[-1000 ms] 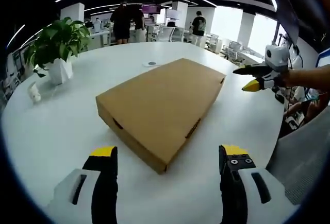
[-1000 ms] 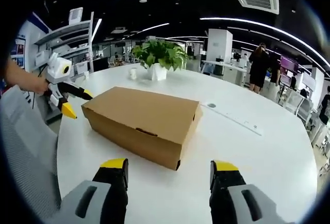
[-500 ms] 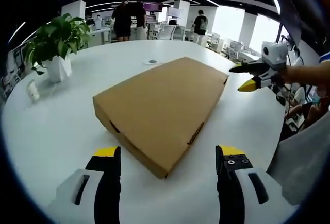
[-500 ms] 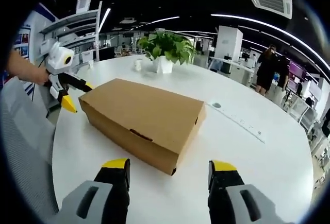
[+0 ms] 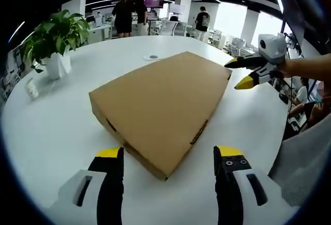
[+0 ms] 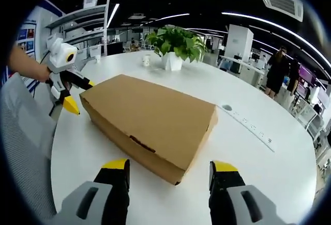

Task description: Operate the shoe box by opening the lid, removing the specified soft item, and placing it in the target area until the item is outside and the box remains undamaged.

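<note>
- So far nothing of the task looks done: the shoe box (image 5: 160, 108) lies flat on the white round table (image 5: 51, 126) with its lid down all round.
- Left gripper (image 5: 169, 155): my fingers (image 5: 111, 159) stand wide apart, holding nothing, just short of the box's near corner and not touching it.
- Right gripper (image 6: 169, 168): fingers wide too, empty, poised near another corner of the box, with bare table between.
- From the right gripper view, the left gripper sits at the far left end of the box, very close to the corner; I cannot tell whether it touches.
- From the left gripper view, the right gripper hangs off the right far end of the box, near its edge.
- Soft item: presumably inside; the closed lid hides it.
- Potted plant (image 5: 54, 41) stands on the far left of the table, well apart from the box; a small white cup (image 6: 147, 60) is near it.
- Left to do, in my judgement: lift the lid, take the item out, set it down in the target area.
</note>
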`<state>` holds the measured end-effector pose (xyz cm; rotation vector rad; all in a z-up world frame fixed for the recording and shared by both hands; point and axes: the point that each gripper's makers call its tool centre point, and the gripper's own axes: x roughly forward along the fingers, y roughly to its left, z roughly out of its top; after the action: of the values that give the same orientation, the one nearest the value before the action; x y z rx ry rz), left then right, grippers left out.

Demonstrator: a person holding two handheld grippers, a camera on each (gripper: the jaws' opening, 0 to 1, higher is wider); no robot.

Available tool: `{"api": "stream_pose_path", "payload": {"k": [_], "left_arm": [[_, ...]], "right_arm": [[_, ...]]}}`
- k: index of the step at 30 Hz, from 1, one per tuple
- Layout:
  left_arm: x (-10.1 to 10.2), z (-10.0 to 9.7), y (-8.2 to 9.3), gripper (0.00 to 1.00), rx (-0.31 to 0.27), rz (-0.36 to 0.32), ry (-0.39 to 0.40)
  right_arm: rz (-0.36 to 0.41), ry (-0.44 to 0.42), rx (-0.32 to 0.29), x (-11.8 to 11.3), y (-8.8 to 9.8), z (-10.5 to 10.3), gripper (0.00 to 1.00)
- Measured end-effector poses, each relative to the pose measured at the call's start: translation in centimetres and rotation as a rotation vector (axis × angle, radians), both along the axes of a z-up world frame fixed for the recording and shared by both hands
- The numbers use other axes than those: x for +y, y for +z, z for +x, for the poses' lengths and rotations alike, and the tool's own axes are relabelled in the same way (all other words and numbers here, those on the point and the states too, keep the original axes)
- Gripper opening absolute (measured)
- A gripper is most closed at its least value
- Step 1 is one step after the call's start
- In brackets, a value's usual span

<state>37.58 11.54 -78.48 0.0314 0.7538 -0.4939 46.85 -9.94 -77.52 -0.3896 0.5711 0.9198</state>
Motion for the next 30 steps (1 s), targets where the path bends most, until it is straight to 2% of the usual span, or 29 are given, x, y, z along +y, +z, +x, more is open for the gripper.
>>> {"api": "stream_pose_path", "payload": {"k": [11,15,18,30], "left_arm": [[0.6,0.9,-0.5,0.69,0.001,-0.015,0.065],[1.1,1.2,-0.4,0.63,-0.022,-0.028,0.091],[1.2,1.2,-0.4,0.61,-0.027,-0.047,0.107],[0.7,1.0,-0.3,0.61,-0.036,-0.015,0.096]], "right_arm": [[0.008,0.017,0.009,1.2,-0.4,0.4,0.55],[-0.018,0.044,-0.003,1.6,-0.7,0.3,0.54],[-0.006,0.018,0.001,1.4,-0.6,0.5,0.51],[-0.004,-0.006,0.011,1.5,-0.7,0.5,0.5]]}}
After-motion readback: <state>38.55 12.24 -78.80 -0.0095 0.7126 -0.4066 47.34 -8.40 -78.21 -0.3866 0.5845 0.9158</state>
